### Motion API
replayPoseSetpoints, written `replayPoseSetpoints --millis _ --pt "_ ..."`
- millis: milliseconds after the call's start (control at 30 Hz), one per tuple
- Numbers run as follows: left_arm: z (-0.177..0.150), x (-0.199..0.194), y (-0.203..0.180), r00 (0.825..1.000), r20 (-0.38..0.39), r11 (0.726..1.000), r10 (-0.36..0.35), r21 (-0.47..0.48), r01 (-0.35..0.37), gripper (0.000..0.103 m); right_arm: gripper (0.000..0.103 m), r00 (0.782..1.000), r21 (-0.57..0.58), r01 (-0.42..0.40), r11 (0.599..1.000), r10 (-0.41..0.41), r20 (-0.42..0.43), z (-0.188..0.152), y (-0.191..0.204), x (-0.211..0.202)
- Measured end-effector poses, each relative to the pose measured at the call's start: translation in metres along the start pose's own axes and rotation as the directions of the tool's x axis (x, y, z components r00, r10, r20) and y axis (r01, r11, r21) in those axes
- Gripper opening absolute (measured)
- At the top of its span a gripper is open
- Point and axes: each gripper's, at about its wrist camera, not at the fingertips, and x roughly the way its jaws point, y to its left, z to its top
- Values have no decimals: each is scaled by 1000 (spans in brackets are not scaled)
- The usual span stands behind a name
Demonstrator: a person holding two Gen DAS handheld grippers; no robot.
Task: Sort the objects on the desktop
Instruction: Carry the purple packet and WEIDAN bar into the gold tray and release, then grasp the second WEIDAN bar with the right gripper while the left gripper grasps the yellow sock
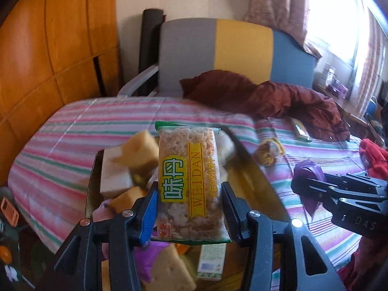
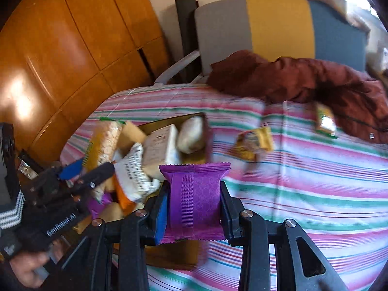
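My left gripper (image 1: 189, 208) is shut on a clear rice-cracker packet (image 1: 190, 181) with a green and yellow label, held above a gold box (image 1: 245, 165) full of wrapped snacks. It also shows in the right wrist view (image 2: 101, 145). My right gripper (image 2: 194, 206) is shut on a purple snack packet (image 2: 195, 196), held by the near edge of the gold box (image 2: 169, 122). In the left wrist view the right gripper (image 1: 305, 184) is at the right, with the purple packet (image 1: 309, 169) in it.
The box sits on a bed with a pink, green and white striped sheet (image 2: 303, 181). A yellow snack packet (image 2: 254, 143) and a green-edged packet (image 2: 326, 121) lie on the sheet. A dark red jacket (image 2: 303, 80) lies further back, before a chair (image 2: 278, 26). A wooden wardrobe (image 2: 60, 48) stands at the left.
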Motion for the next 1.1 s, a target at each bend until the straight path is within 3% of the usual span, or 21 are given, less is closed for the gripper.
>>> replayPoseSetpoints --millis 333,667,900,1100 --pt "-12 11 15 999 -32 999 12 -45 -13 55 41 997 56 -49 997 53 -62 -1 16 36" --pt "-8 9 13 1000 -22 999 8 -42 -8 59 49 998 58 -48 997 51 -48 -3 13 35" --pt "-1 3 10 999 -8 999 -38 -37 38 59 53 1000 110 -12 994 14 -22 -7 -11 19" --pt "19 0 -17 996 19 995 -91 36 90 59 54 998 185 65 981 -63 -21 -9 -55 3"
